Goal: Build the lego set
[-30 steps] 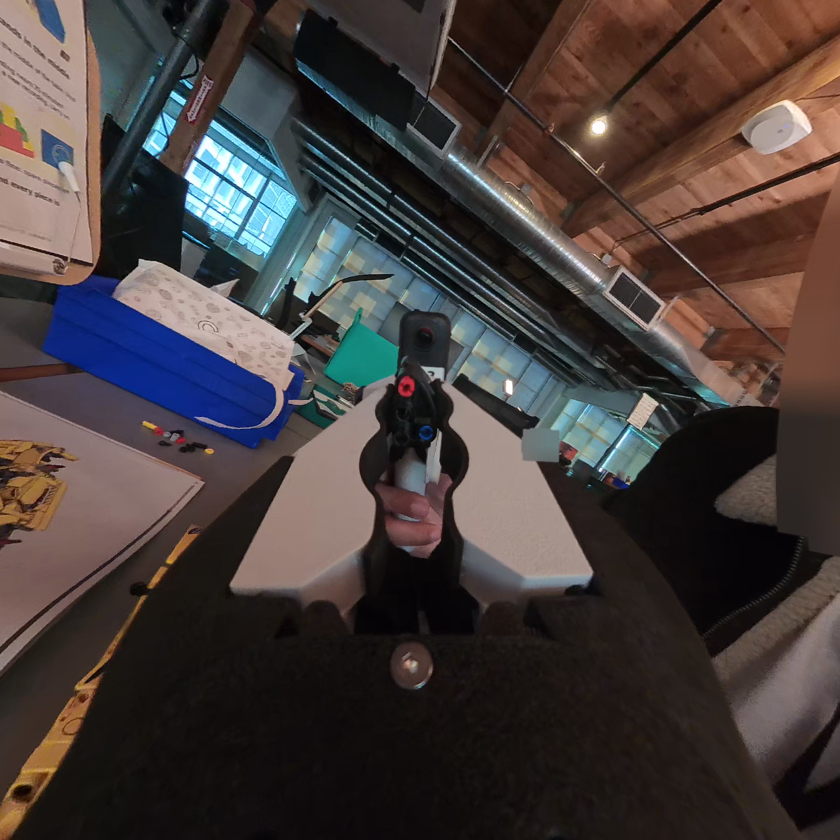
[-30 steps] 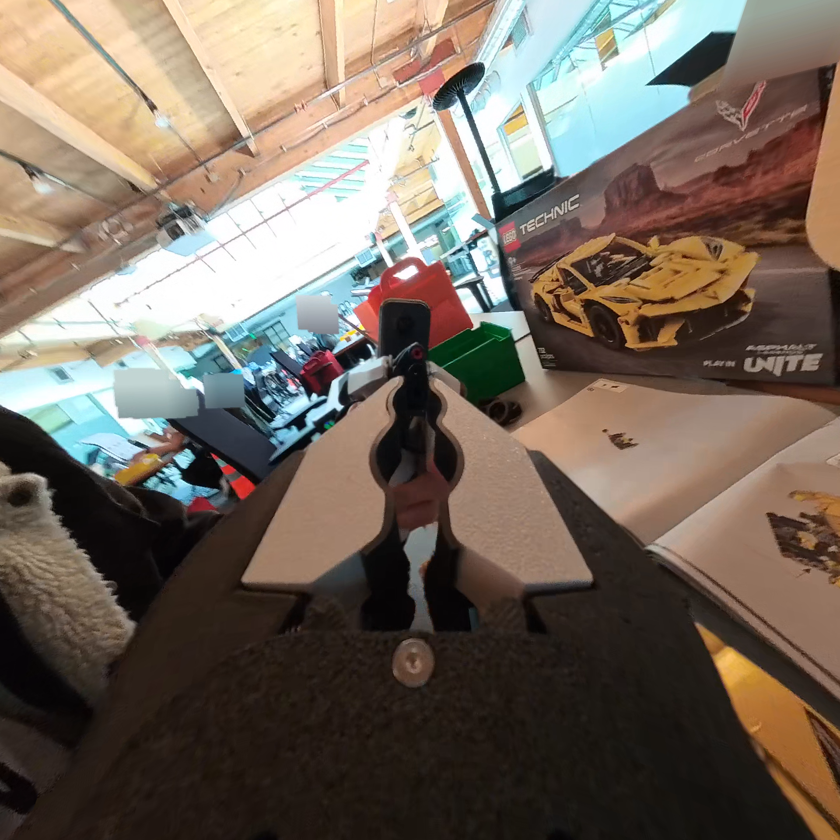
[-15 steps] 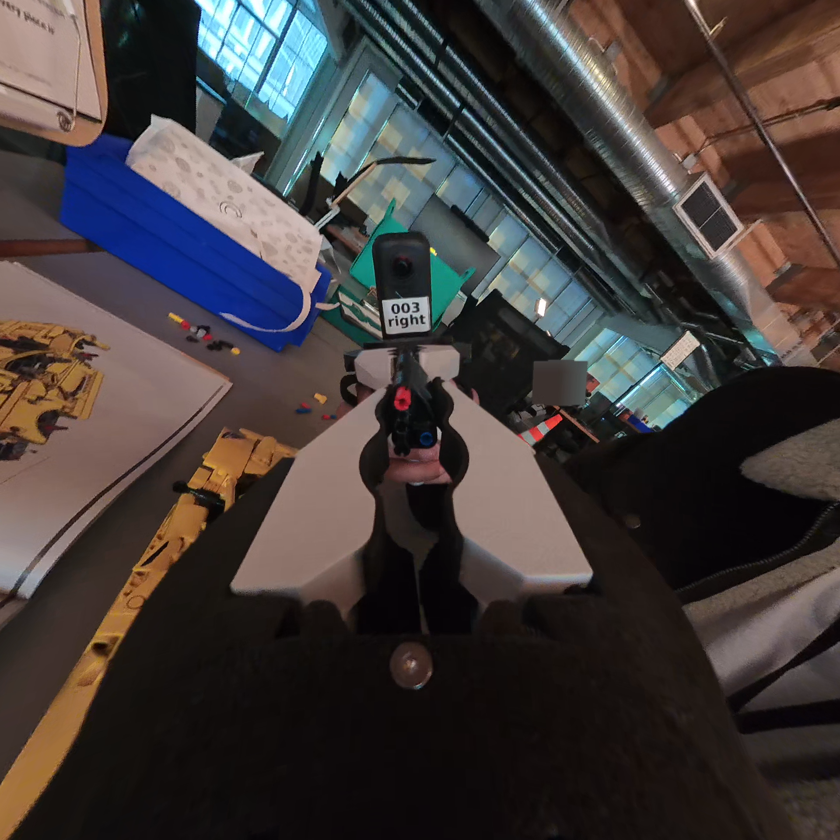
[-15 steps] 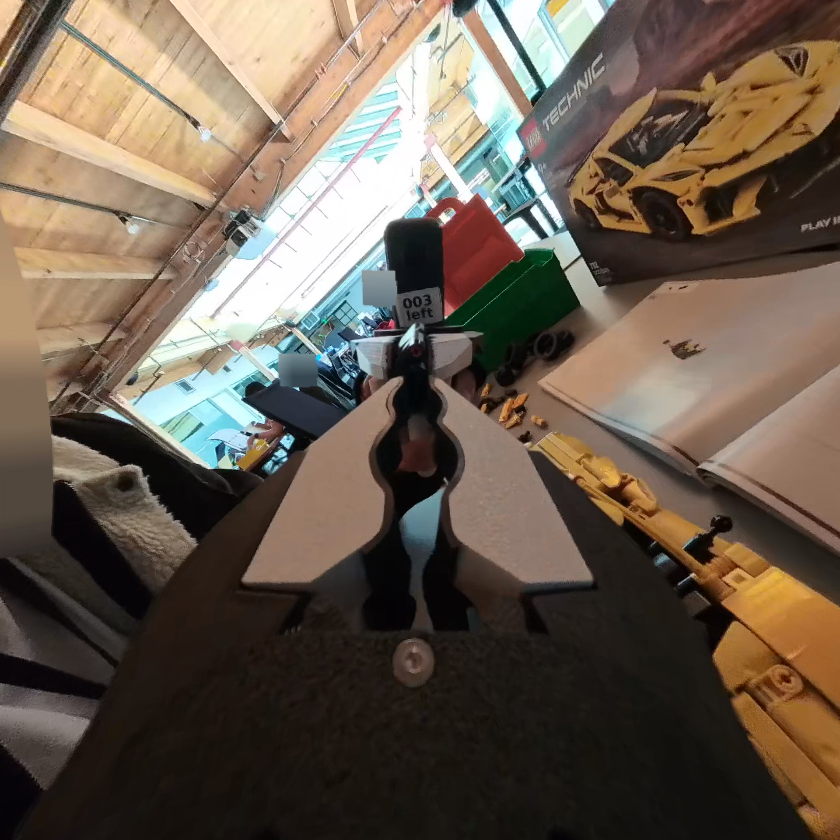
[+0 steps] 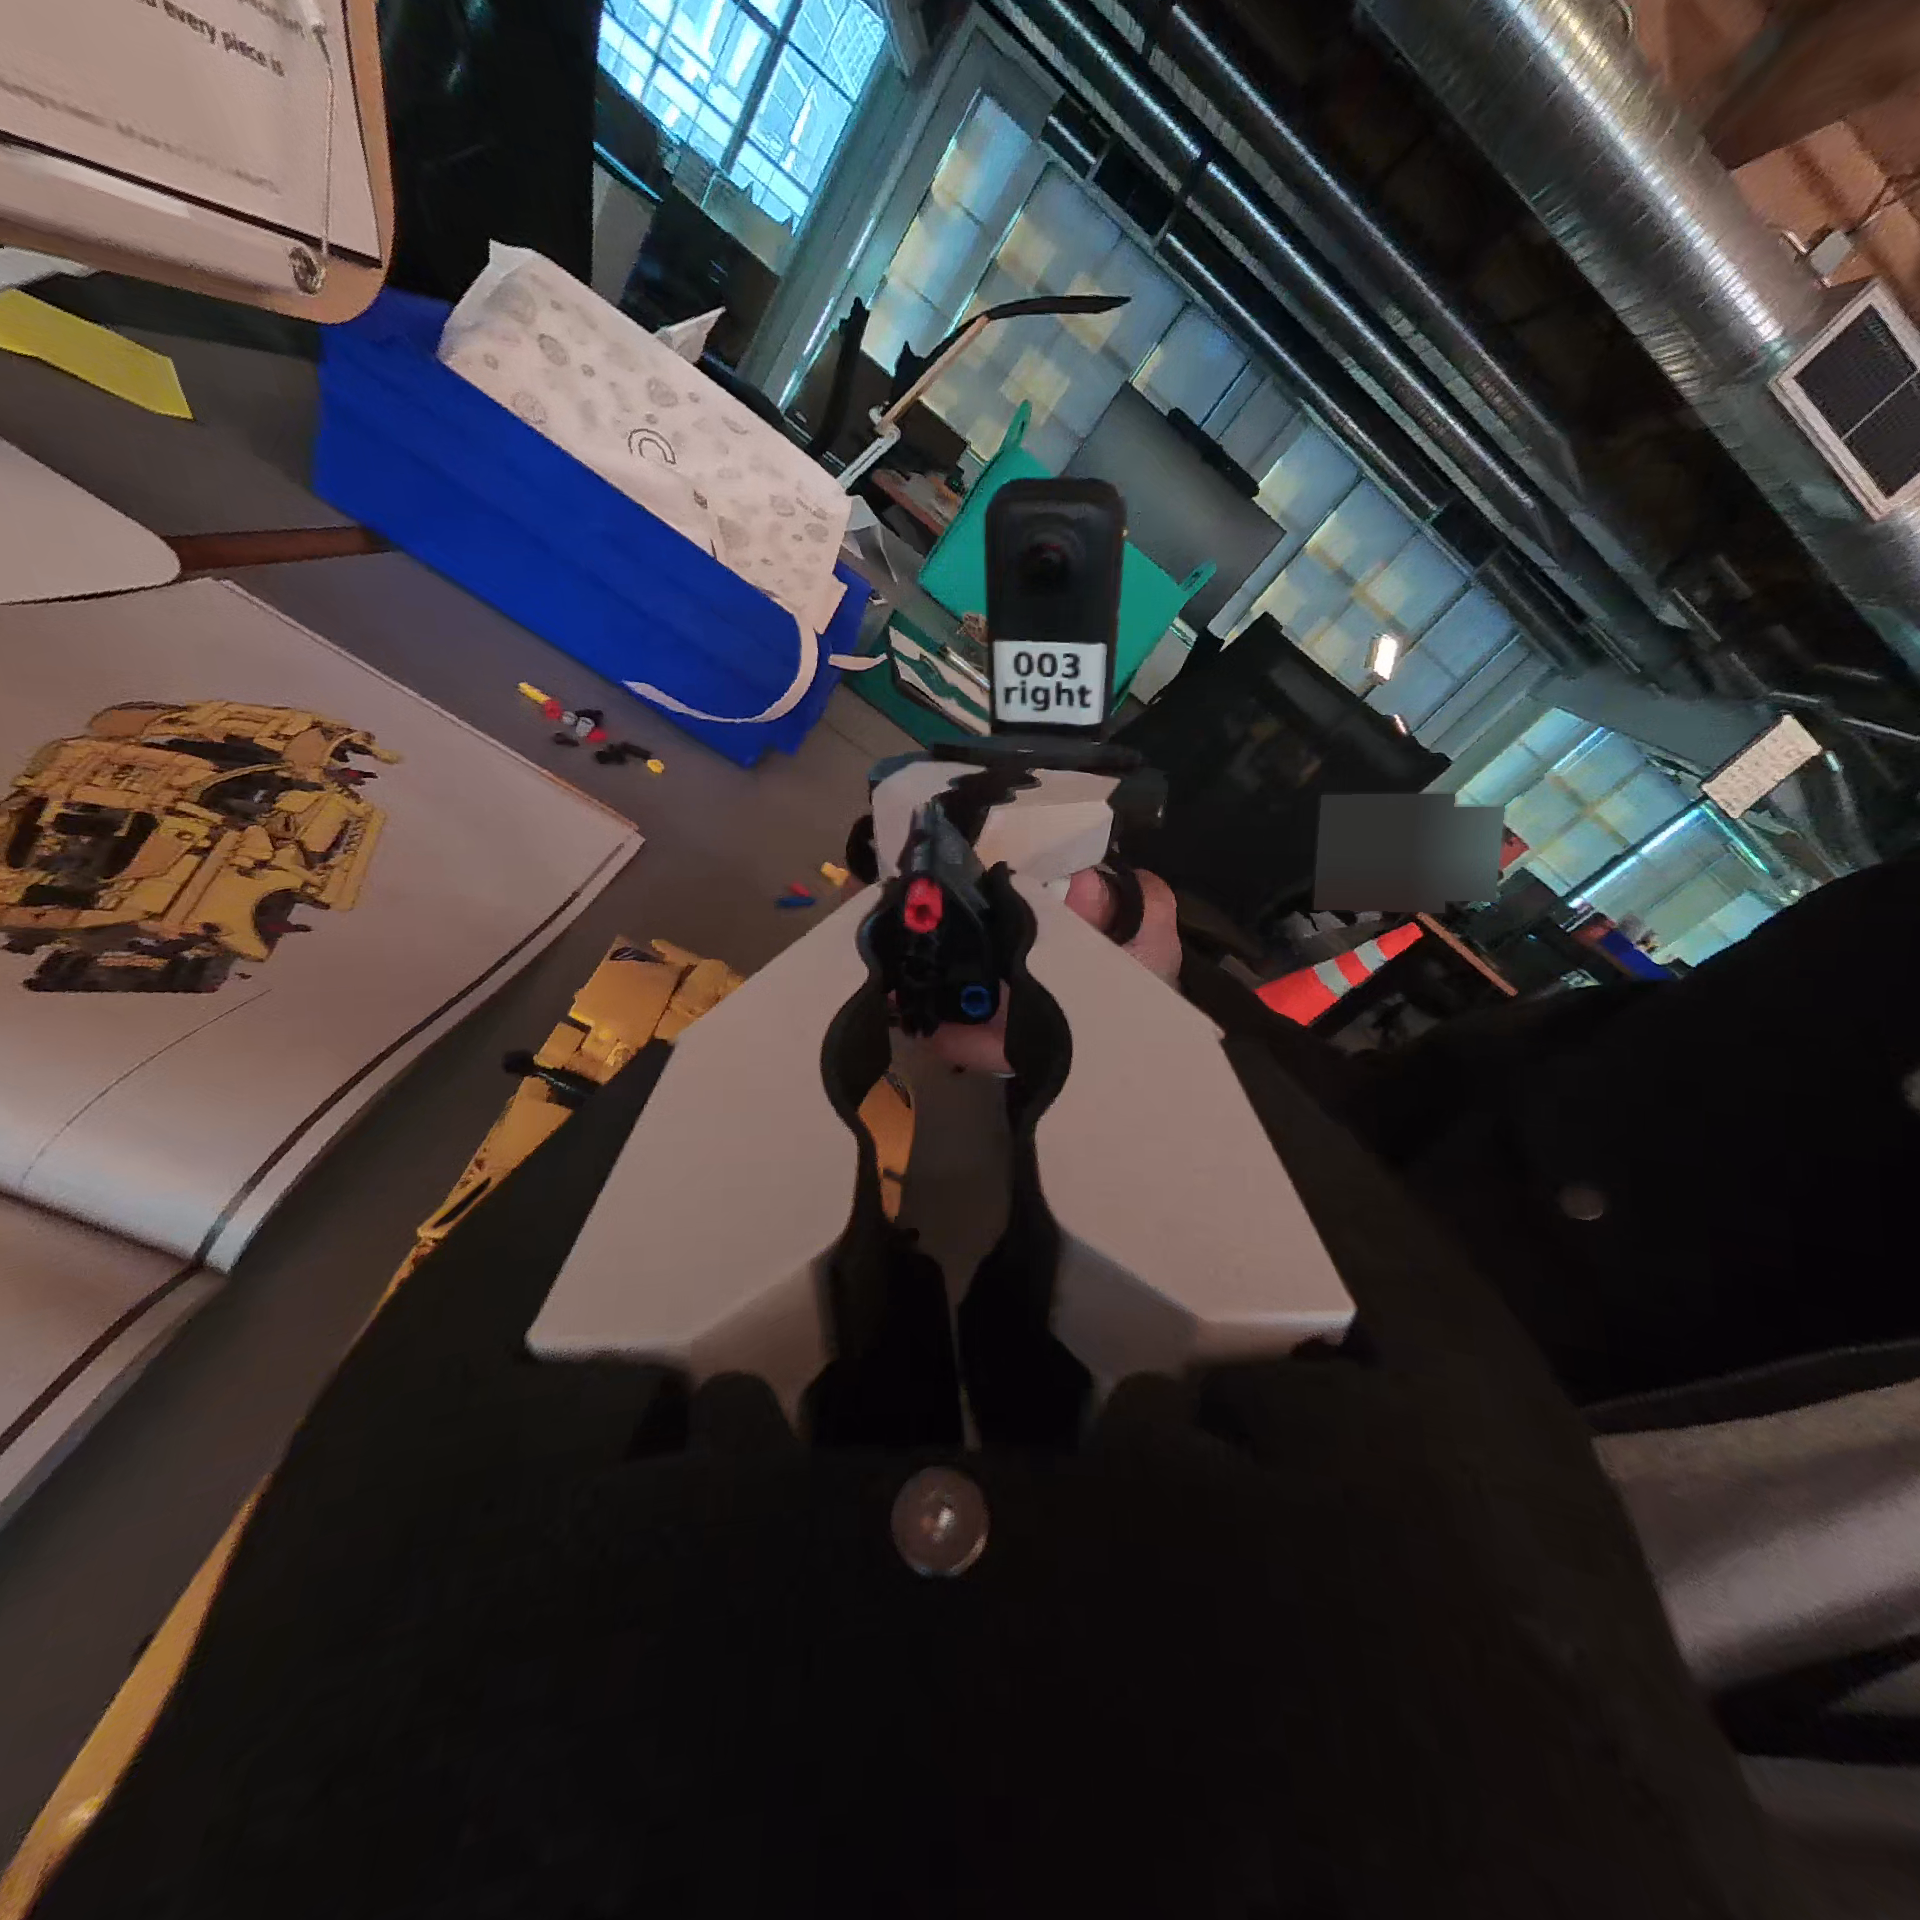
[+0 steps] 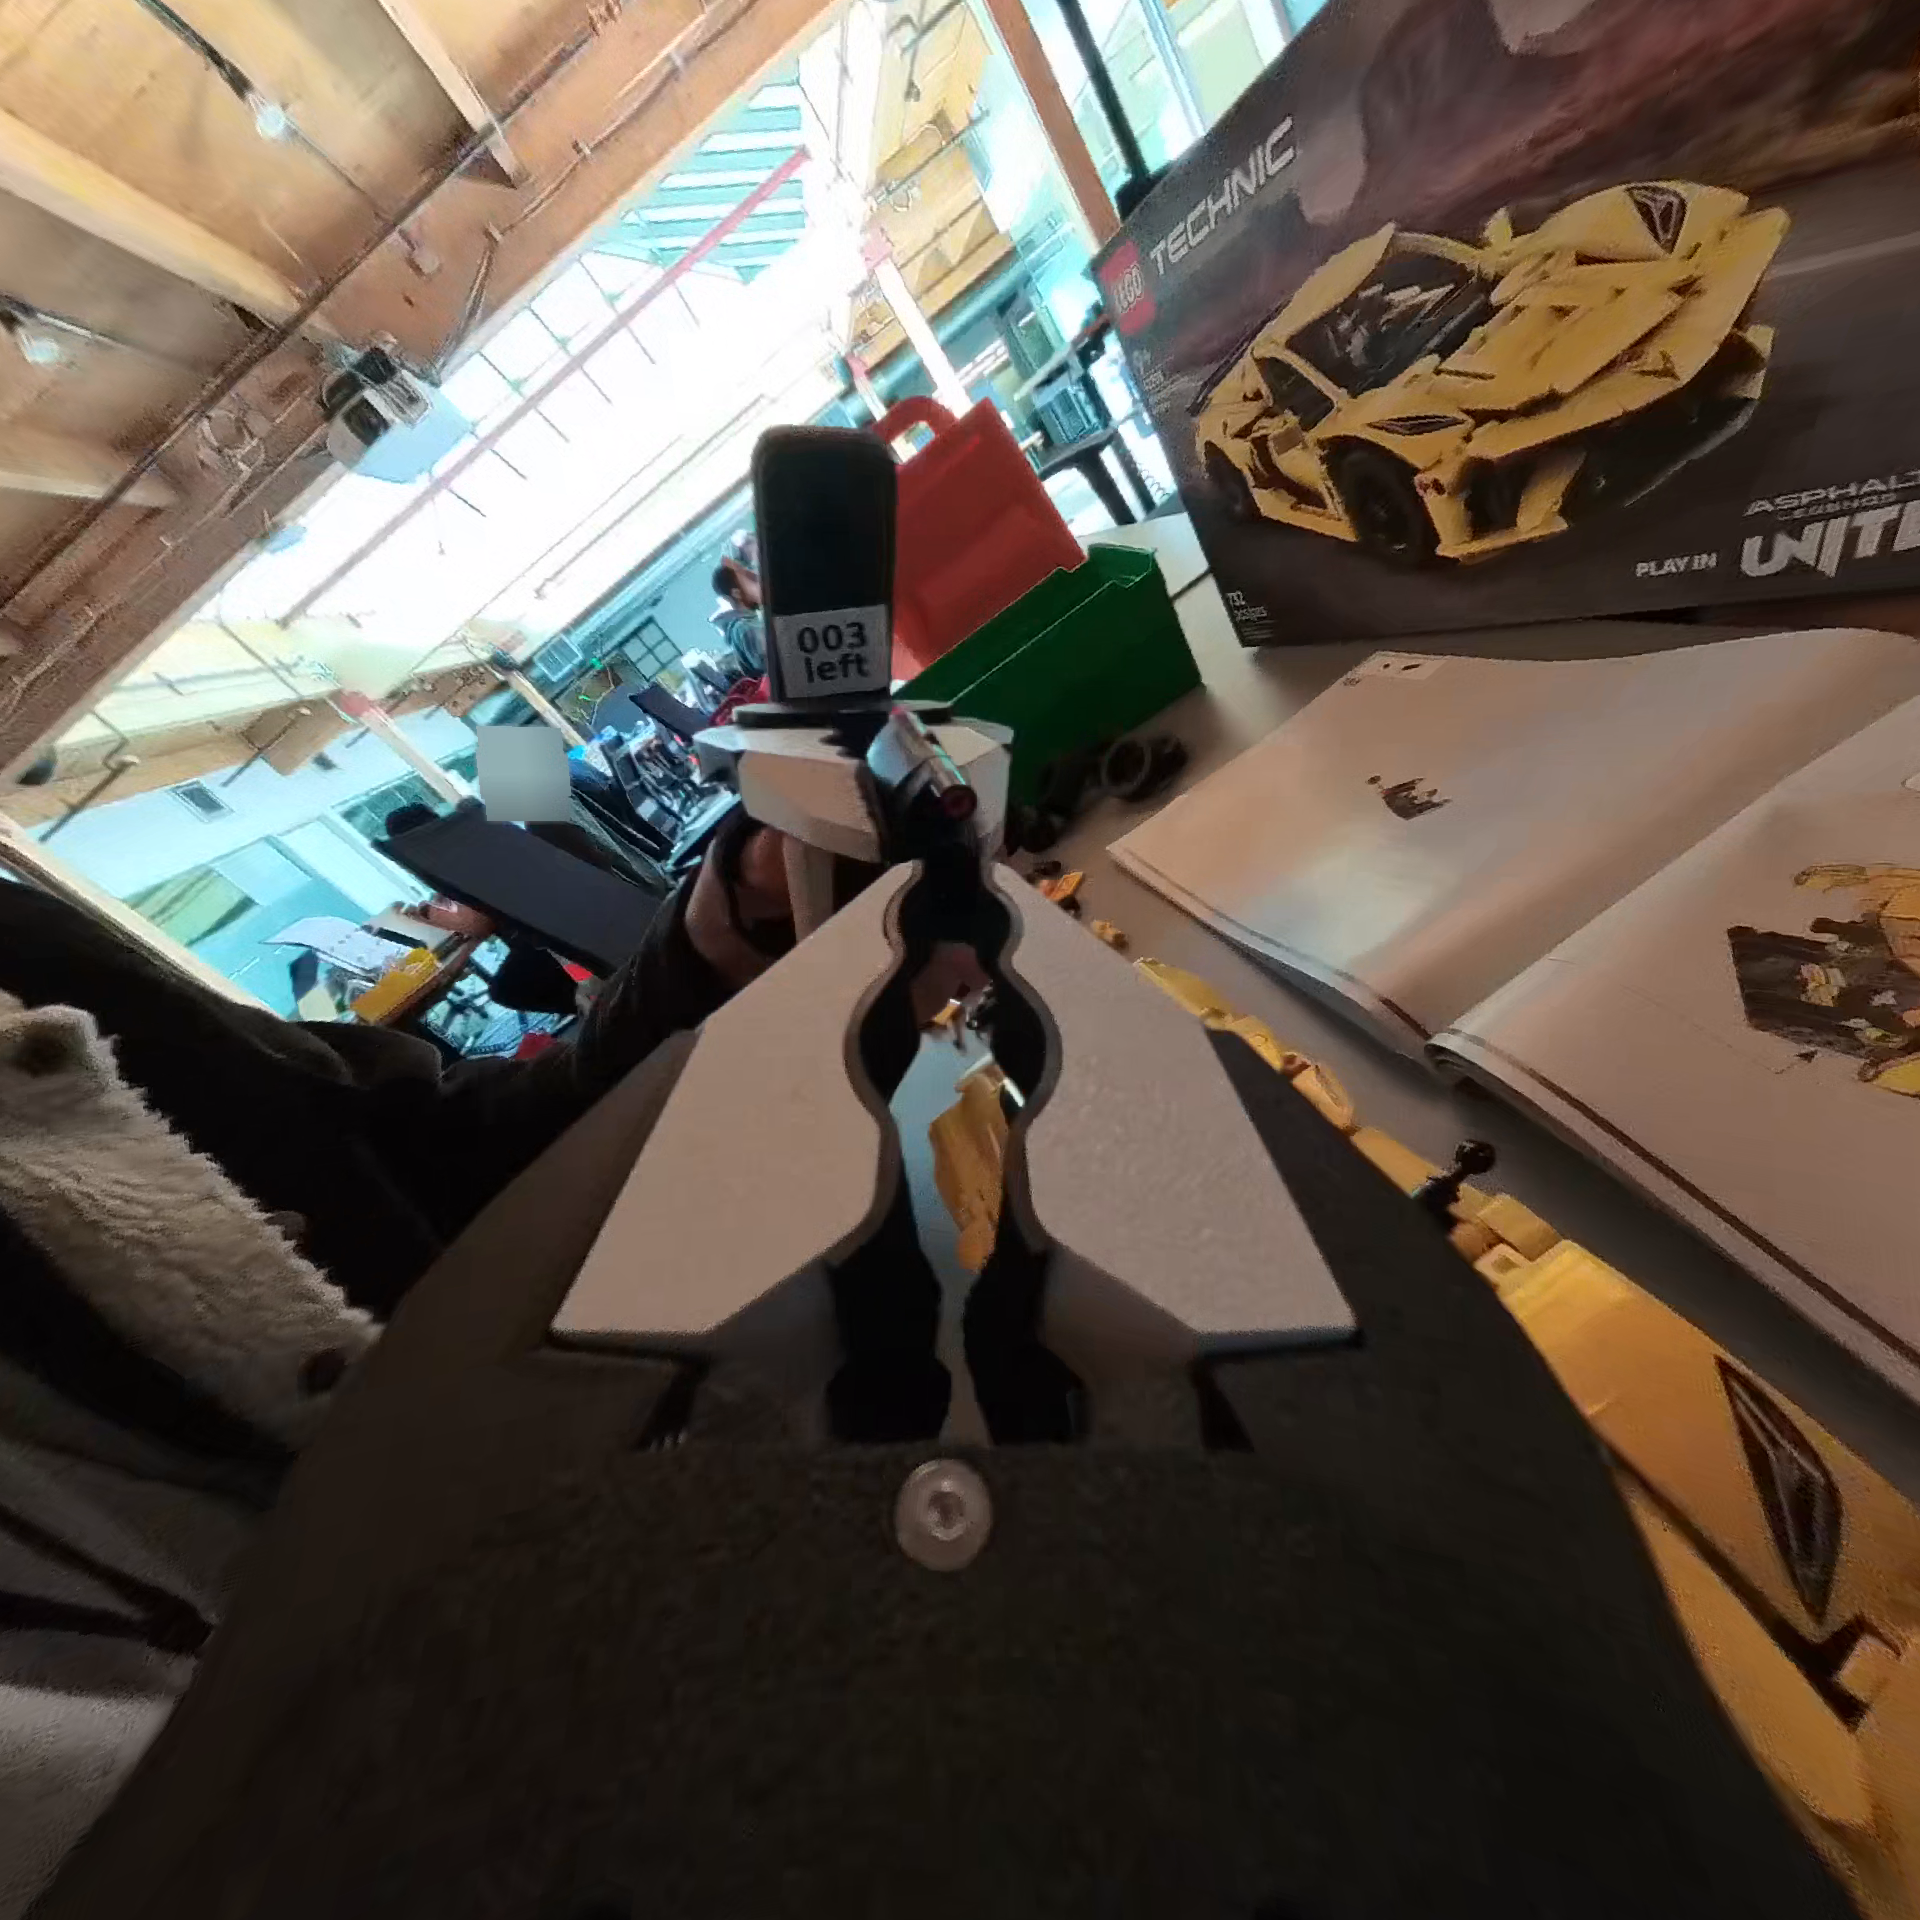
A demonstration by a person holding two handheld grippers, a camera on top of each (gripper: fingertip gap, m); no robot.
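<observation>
Grey table (image 5: 436, 644), both grippers' fingers (image 5: 1132, 1049) (image 6: 727, 1122) clamped on one black lego piece (image 5: 940, 956).

The open instruction booklet (image 6: 1558, 935) is laid on the table (image 5: 436, 644), with the lego box (image 6: 1507, 343) stood behind it.

A small black lego sub-assembly (image 5: 940, 961), knobbly, with a red pin end at its upper left and a blue pin end at its lower right, sits pinched at the tips of the left gripper (image 5: 940, 997), with the right gripper (image 6: 951, 935) closed on it from the opposite side. The yellow lego car body (image 6: 1621, 1455), long with black accents and a dark pointed emblem, lies flat on the grey table at about 4 o'clock in the right wrist view. Loose small pieces (image 5: 587, 727), red, yellow and black, lie scattered at 11 o'clock in the left wrist view.
</observation>
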